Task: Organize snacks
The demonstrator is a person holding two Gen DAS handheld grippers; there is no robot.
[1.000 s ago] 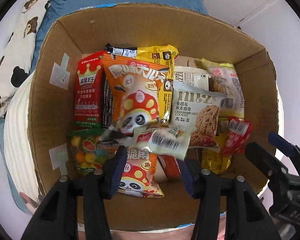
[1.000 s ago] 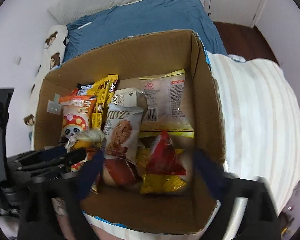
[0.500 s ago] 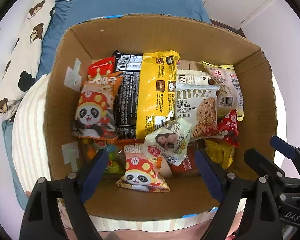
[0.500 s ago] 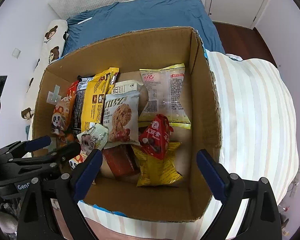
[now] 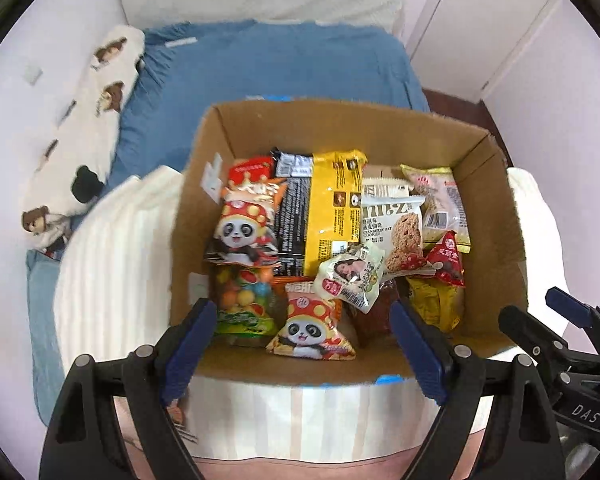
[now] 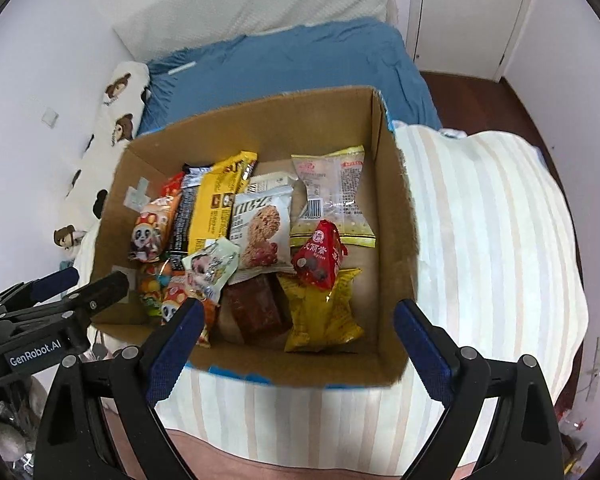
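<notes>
So: both grippers are released, fingers spread wide, nothing between them. Left gripper point(image 5: 302, 340) hangs above the box's near edge; right gripper point(image 6: 296, 338) does the same, just beside it on the right.

The box point(image 5: 496, 216) is open-topped cardboard, sitting on a striped blanket point(image 6: 480, 240) on the bed, blue sheet point(image 5: 268, 68) behind it. All snacks are inside the box:

- Far-left corner: red pack point(image 5: 249, 170), mostly covered by a panda bag point(image 5: 244, 226).
- Next to that, toward the middle: black-and-yellow pack point(image 5: 324, 208), lying long-ways toward the far wall.
- Middle: cookie pack point(image 5: 394, 232), with a beige pack point(image 5: 384, 190) peeking out behind it.
- Far-right: clear-wrapped pack point(image 5: 440, 200) with yellow edges.
- Near-left corner: candy bag point(image 5: 240, 300) with coloured balls.
- Near edge, middle: second panda bag point(image 5: 310, 328), with a small white pouch point(image 5: 350, 276) overlapping its top.
- Right of the pouch: dark red bar point(image 6: 254, 306), then a yellow bag point(image 6: 320, 312) with a red triangular pack point(image 6: 320, 254) resting on its far end.

The right third of the box floor shows bare cardboard. A bear-print pillow point(image 5: 84, 132) lies along the wall at the bed's left edge.
</notes>
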